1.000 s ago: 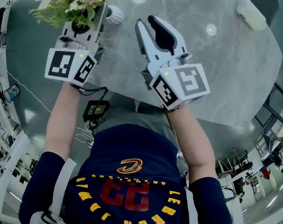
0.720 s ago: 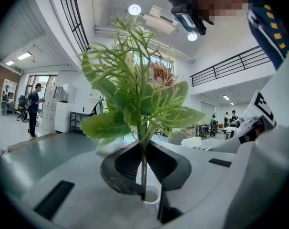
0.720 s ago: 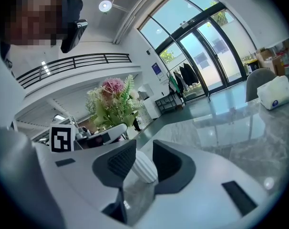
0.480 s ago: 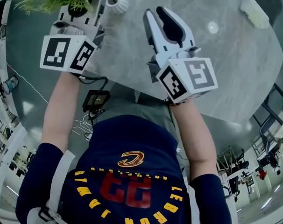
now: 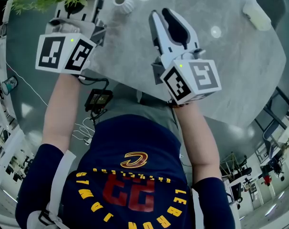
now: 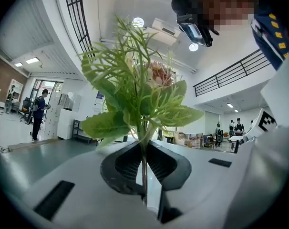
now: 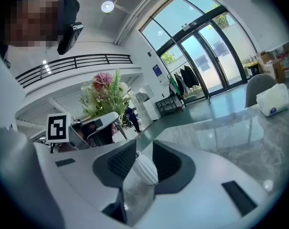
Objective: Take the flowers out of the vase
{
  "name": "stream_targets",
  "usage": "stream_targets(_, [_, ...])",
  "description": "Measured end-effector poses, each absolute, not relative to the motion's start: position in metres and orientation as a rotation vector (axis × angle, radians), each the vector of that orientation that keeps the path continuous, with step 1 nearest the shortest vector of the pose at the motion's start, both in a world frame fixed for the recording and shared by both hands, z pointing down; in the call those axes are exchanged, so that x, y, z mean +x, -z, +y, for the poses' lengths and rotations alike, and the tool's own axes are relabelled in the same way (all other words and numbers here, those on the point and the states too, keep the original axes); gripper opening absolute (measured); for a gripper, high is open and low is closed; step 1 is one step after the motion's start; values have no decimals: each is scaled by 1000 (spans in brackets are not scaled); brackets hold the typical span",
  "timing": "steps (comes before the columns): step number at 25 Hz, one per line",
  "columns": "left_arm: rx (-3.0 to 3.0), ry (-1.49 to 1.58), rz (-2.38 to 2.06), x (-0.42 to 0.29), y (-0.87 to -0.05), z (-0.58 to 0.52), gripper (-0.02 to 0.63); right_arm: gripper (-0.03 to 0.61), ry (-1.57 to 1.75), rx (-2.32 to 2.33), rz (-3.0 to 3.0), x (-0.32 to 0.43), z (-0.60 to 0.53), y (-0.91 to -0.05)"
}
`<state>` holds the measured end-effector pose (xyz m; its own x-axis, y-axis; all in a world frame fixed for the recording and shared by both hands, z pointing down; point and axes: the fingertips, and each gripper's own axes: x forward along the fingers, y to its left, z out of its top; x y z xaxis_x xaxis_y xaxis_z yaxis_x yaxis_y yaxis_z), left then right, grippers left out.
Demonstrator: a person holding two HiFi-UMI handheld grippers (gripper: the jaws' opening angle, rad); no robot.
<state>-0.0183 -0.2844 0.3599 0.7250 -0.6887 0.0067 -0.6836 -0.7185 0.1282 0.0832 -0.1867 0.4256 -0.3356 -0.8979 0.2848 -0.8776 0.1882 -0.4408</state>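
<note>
Pinching the fingers (image 6: 120, 166) of the left gripper (image 6: 144, 151) almost fully together on the thin green stem (image 6: 144, 173) of the flowers (image 6: 142, 87), with broad leaves, feathery sprigs and a pink bloom fanning out just above the pads. Holding that bunch roughly level and up off the desk (image 5: 221, 75), at the top left edge of the head view, clear of the vase (image 5: 124, 4). Showing the white ribbed vase upright on the grey marbled desk, just to the right of the left gripper and apart from it. Holding the fingers (image 7: 120, 162) of the right gripper (image 7: 144, 147) apart and gripping nothing, with the vase appearing through the gap but lying beyond the tips, untouched. Tilting the right gripper slightly downward above the near part of the desk, beside the left one. Showing a white packet (image 5: 256, 13) lying far across the desk, well apart from both grippers.
</note>
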Motion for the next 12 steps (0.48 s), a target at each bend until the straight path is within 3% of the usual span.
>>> stream_targets(12, [2715,133,-1157,-38,-348,-282,28,106,843,-1789,2382,82,-173,-414])
